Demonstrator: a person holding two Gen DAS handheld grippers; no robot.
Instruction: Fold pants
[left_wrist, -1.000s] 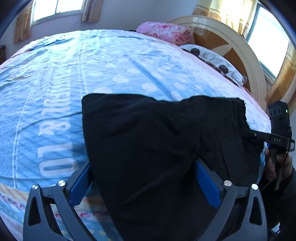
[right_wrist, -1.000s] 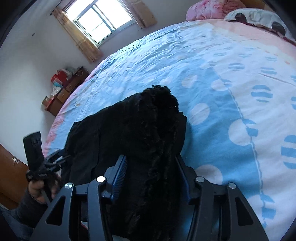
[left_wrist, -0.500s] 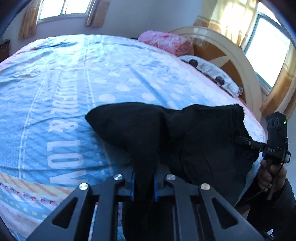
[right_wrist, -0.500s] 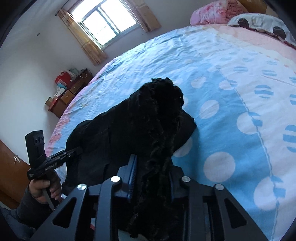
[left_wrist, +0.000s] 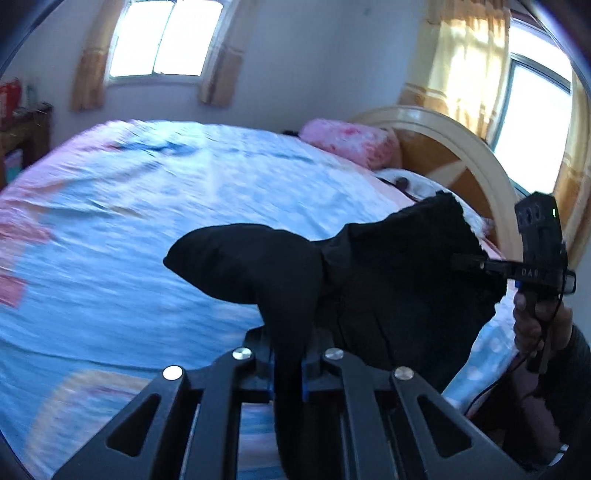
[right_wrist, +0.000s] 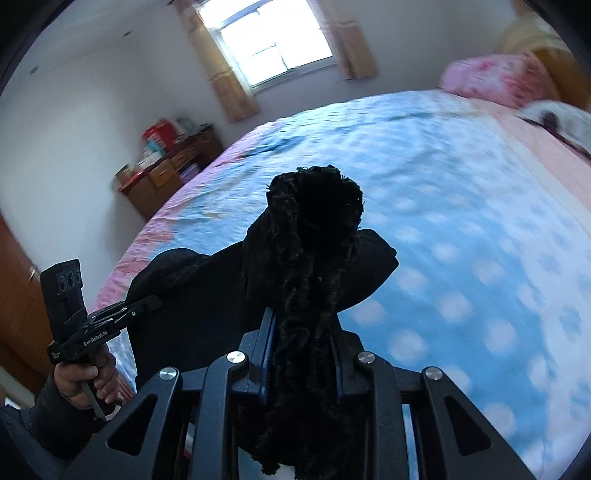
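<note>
The black pants (left_wrist: 388, 288) hang lifted above the blue bedspread (left_wrist: 147, 229), held at both ends. My left gripper (left_wrist: 288, 354) is shut on a smooth bunched part of the pants. My right gripper (right_wrist: 301, 332) is shut on the fuzzy edge of the pants (right_wrist: 310, 236), which rises above its fingers. Each gripper shows in the other's view: the right one (left_wrist: 480, 264) at the far right, the left one (right_wrist: 147, 304) at the lower left. The fingertips are buried in cloth.
A pink pillow (left_wrist: 351, 144) and a patterned pillow (left_wrist: 413, 184) lie by the curved wooden headboard (left_wrist: 461, 147). A wooden dresser (right_wrist: 166, 173) with clutter stands by the far wall under a window (right_wrist: 273, 37).
Both grippers closed on the pants and lifted them up off the bed. The cameras now tilt higher and show more of the walls and windows.
</note>
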